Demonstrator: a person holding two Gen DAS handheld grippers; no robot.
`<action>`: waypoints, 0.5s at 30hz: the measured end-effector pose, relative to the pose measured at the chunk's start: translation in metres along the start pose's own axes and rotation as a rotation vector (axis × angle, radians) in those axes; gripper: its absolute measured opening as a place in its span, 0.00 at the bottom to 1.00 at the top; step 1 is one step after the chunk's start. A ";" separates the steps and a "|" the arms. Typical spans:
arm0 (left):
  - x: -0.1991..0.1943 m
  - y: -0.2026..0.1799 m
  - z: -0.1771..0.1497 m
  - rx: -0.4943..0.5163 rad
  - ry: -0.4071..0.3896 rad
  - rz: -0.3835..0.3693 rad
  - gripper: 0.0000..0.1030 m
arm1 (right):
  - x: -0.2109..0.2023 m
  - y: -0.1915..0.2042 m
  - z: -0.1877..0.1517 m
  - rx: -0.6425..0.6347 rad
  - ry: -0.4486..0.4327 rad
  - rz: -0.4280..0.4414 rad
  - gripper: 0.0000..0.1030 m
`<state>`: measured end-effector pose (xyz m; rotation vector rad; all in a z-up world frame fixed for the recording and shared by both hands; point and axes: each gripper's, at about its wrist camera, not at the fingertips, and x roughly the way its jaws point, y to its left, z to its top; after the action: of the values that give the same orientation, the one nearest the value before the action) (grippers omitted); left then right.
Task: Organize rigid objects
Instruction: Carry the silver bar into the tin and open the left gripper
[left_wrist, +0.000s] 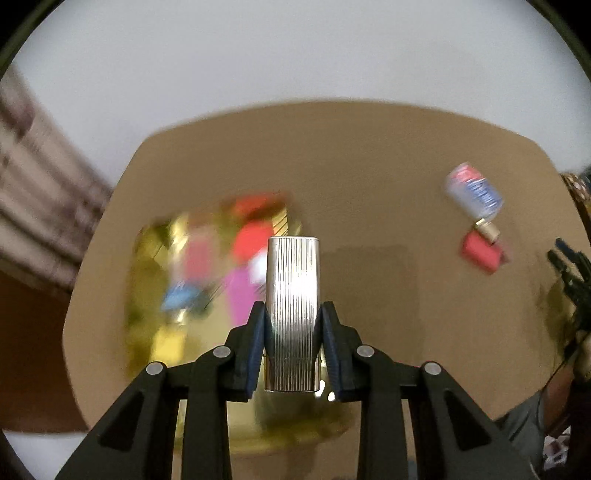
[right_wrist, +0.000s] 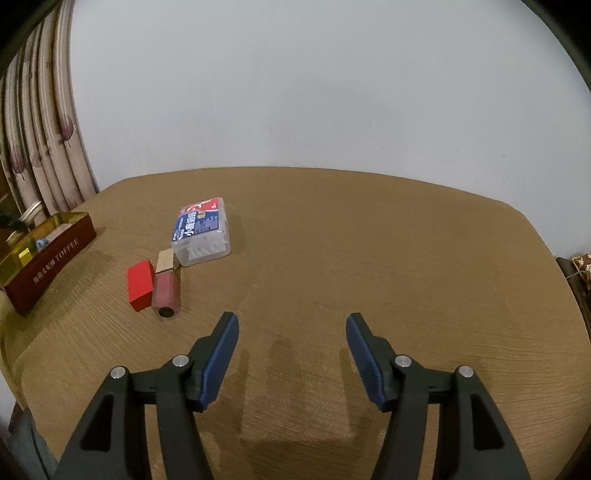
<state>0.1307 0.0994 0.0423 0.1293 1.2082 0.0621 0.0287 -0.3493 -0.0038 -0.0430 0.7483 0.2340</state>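
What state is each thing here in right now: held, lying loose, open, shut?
Left gripper: shut on the silver case.
Silver case: held upright over the box.
Right gripper: open, holding nothing.
Box: open-topped, items inside.
Clear plastic case: lying flat on the table.
Red block: lying loose.
Pink tube: lying beside the red block, touching it.

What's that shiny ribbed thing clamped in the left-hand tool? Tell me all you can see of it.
The silver case is a slim rectangular block, seemingly polished metal, with fine lengthwise ridges and rounded corners. A seam near its lower end suggests two parts. It points straight out from the left gripper, whose blue pads press on its two sides, lifted above the blurred gold-lined box.
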 end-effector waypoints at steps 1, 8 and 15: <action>0.004 0.013 -0.008 -0.024 0.027 -0.015 0.25 | 0.001 0.001 0.000 -0.004 0.003 -0.003 0.60; 0.033 0.018 -0.041 -0.063 0.082 -0.020 0.25 | 0.012 0.009 0.000 -0.034 0.039 -0.032 0.60; 0.059 0.014 -0.043 -0.041 0.111 -0.014 0.26 | 0.023 0.015 0.000 -0.059 0.071 -0.050 0.60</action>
<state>0.1120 0.1233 -0.0252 0.0823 1.3175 0.0829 0.0418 -0.3306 -0.0191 -0.1262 0.8103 0.2076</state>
